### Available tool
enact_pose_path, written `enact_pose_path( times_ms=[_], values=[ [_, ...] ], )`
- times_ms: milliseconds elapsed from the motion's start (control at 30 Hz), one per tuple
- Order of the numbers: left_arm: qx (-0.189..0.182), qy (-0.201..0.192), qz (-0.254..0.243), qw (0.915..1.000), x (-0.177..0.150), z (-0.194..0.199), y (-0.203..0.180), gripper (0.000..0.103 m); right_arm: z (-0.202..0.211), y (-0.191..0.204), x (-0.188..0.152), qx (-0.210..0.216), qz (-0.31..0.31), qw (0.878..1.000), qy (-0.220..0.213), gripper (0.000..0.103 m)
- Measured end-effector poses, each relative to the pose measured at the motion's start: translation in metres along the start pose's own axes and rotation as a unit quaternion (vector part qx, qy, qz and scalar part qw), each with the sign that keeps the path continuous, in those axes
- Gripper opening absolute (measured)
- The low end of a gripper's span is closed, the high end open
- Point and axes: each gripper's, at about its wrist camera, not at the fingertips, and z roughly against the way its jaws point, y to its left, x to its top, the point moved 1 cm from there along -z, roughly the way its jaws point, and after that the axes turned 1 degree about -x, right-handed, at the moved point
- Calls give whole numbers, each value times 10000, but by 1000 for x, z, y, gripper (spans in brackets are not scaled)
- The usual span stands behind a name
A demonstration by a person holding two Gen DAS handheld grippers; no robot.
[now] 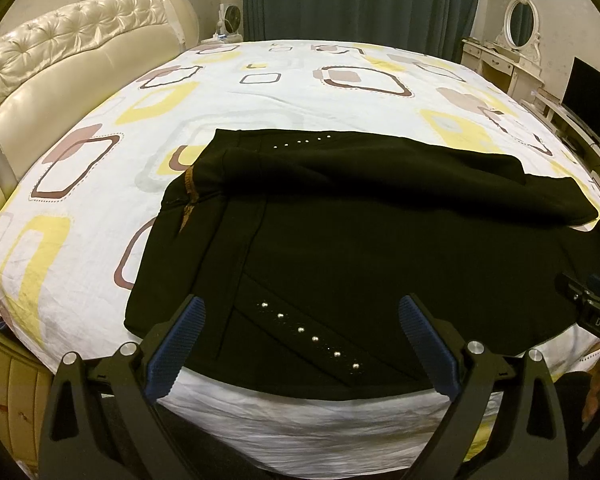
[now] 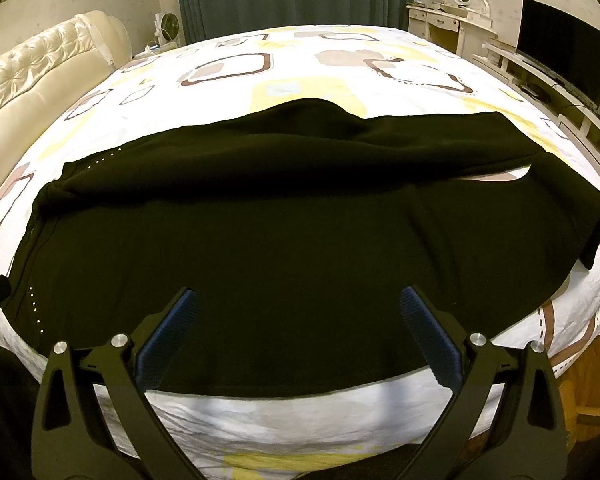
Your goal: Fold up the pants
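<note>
**Pants laid across the near edge of the bed, first fold apparently made, both tongs empty**

The wide bed with the white sheet printed in yellow, brown and grey rounded squares [image 1: 260,92] carries the whole job. The black, soft-fabric pants with rows of small silver studs [image 1: 340,240] lie crosswise along its near edge, the waist end toward the near left corner, by the cream tufted headboard [image 1: 72,44], and the leg ends toward the near right corner. Their lower hem runs just beside the edge of the mattress without hanging over it.

As far as the views show, the work is partly done. One leg seems to be laid lengthwise over the other: a rolled, rounded ridge of cloth runs along the far side of the pants, and a stud row shows on each layer, one close to the near edge and one at the far left. The layers are not squared up; in the right wrist view a sliver of sheet shows through a gap near the leg ends, and the far edge humps up in the middle. What is left, by my reading, is to smooth that ridge, line up the edges and fold the length down crosswise.

The left tongs [image 1: 300,344] hover above the studded pocket area with blue pads spread wide, pinching nothing. The right tongs [image 2: 298,336] hang over the middle of the legs, equally spread and empty.

An orange-brown inner seam shows at the waist opening.
</note>
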Motion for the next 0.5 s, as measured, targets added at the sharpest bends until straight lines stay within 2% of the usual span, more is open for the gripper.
enact_pose_path(
  times_ms=[500],
  values=[
    [16,-1,8,10000,-1,-1,2,97,0,2,-1,2,1,10000,8,101]
  ],
)
